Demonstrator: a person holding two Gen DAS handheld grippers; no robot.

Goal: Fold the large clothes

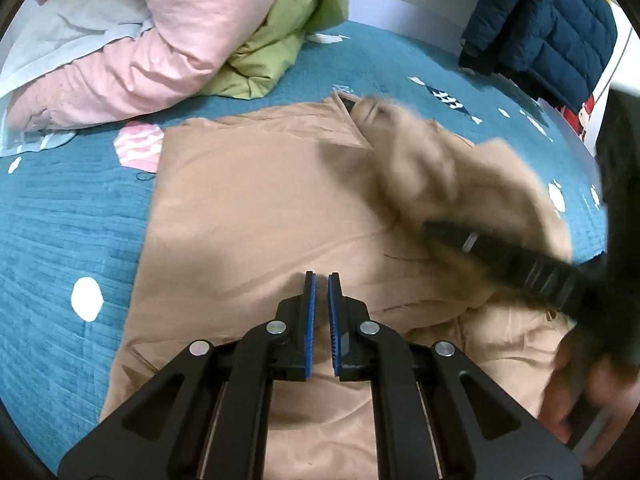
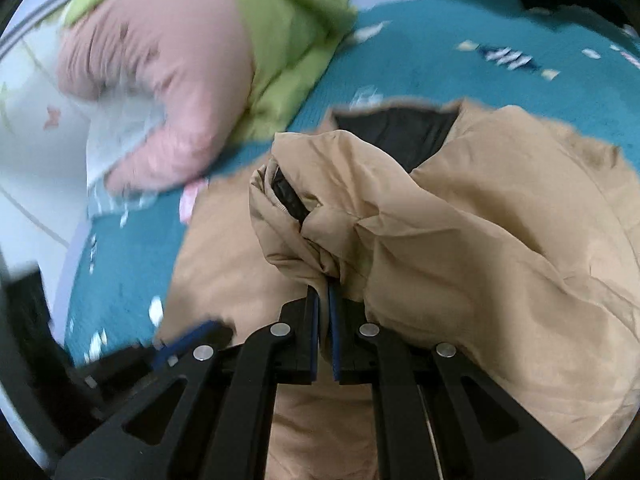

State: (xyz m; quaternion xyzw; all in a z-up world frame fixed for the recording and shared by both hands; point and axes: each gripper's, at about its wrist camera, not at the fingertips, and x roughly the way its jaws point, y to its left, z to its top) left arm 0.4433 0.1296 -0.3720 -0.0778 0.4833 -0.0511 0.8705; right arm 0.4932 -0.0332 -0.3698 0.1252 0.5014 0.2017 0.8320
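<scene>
Tan and padded, the jacket [image 1: 256,208] lies spread on the teal bedspread [image 1: 60,220], its body flat straight ahead of and under my left gripper [image 1: 322,280]. That gripper hovers just above the fabric with its 2 blue-padded fingers [image 1: 311,316] nearly together, only a thin slit between them and nothing caught in it. My right gripper [image 2: 323,292] has its jaws pinched on a bunched fold of the same jacket, and a sleeve [image 2: 288,216] with a dark cuff opening rises from the pinch and curls over toward the jacket body. From the left wrist view I see that lifted sleeve as a blurred tan mass on the right, with the right gripper's black finger reaching in below it. Beyond the jacket, near the far edge of the bed, sit a pink coat [image 1: 160,40] and a green coat [image 1: 288,32], touching each other. A navy quilted coat [image 1: 548,28] hangs at the far right.
</scene>
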